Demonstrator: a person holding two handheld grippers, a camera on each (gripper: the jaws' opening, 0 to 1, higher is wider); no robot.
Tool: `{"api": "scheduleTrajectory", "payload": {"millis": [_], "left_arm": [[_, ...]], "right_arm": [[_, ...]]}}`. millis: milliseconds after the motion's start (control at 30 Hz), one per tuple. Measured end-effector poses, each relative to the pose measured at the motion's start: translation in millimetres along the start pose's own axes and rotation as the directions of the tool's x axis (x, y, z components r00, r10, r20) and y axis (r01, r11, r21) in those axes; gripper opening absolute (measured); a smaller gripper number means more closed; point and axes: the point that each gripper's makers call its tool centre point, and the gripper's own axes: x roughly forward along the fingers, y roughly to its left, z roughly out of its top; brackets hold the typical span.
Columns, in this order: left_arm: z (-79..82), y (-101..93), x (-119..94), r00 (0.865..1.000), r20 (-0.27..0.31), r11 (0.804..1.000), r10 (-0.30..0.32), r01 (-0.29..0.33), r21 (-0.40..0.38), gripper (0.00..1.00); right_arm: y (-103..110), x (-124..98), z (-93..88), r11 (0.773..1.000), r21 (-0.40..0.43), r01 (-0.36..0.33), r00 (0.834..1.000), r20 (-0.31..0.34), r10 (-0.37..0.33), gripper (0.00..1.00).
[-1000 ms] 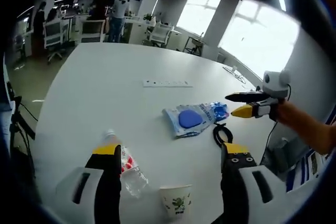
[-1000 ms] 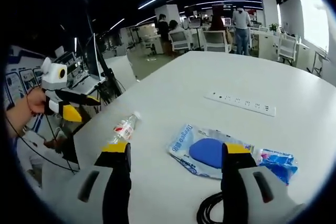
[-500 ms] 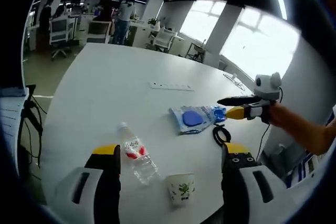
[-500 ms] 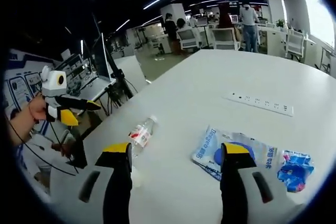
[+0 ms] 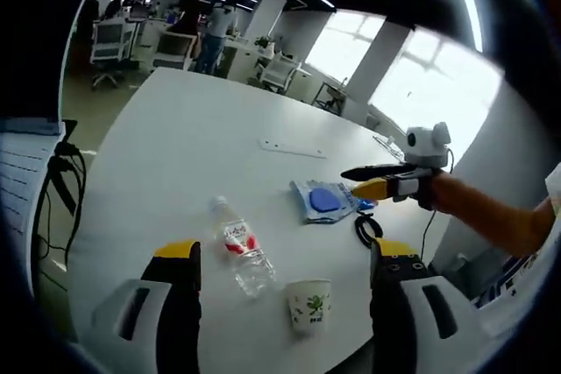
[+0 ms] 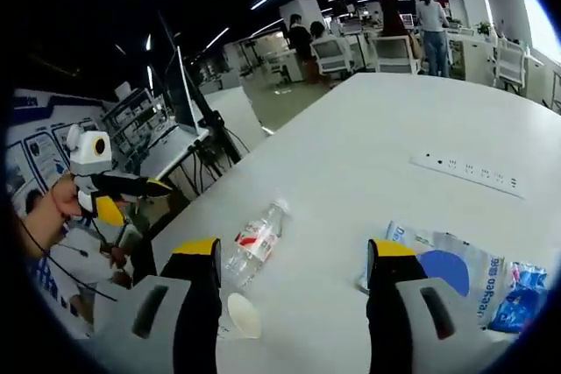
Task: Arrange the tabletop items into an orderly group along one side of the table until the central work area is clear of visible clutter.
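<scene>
Bottle (image 5: pixel 243 249) beside cup (image 5: pixel 308 304), near pouch (image 5: pixel 323 201)

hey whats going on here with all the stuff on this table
A person holds a two-jaw gripper in each hand over a white table; nothing is picked up yet. The left gripper is open above a plastic bottle lying on its side and an upright paper cup. The right gripper, jaws apart, hangs near a blue-and-white packet, with a black cable close by. A power strip lies farther back.
</scene>
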Motion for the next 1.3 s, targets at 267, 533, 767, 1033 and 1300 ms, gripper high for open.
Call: {"api": "scheduleTrajectory", "payload": {"millis": [267, 533, 767, 1033, 1300], "left_arm": [[-7.4, 8.1, -6.0, 1.000, 0.010, 1.000, -0.009, 0.009, -0.023, 0.80], [-8.4, 18.4, -8.3, 1.000, 0.027, 0.999, -0.011, 0.012, -0.044, 0.80], [-10.9, 22.7, -6.4, 0.999, 0.039, 0.997, -0.026, 0.028, -0.069, 0.80], [-15.4, 29.2, -2.3, 0.998, 0.037, 0.995, -0.040, 0.043, -0.087, 0.80], [-18.4, 31.5, 0.5, 0.997, 0.043, 0.993, -0.056, 0.061, -0.105, 0.80]], "right_arm": [[7.1, 30.0, 0.9, 0.999, 0.012, -0.044, 0.998, -0.033, 0.044, 0.66], [6.8, 60.8, 1.1, 0.996, 0.030, -0.086, 0.994, -0.061, 0.088, 0.65], [7.1, 86.5, -2.3, 0.993, 0.041, -0.115, 0.988, -0.096, 0.118, 0.64], [3.2, 114.3, -5.4, 0.987, 0.068, -0.144, 0.981, -0.124, 0.151, 0.62], [1.8, 140.5, -13.0, 0.975, 0.137, -0.176, 0.969, -0.151, 0.197, 0.60]]}}
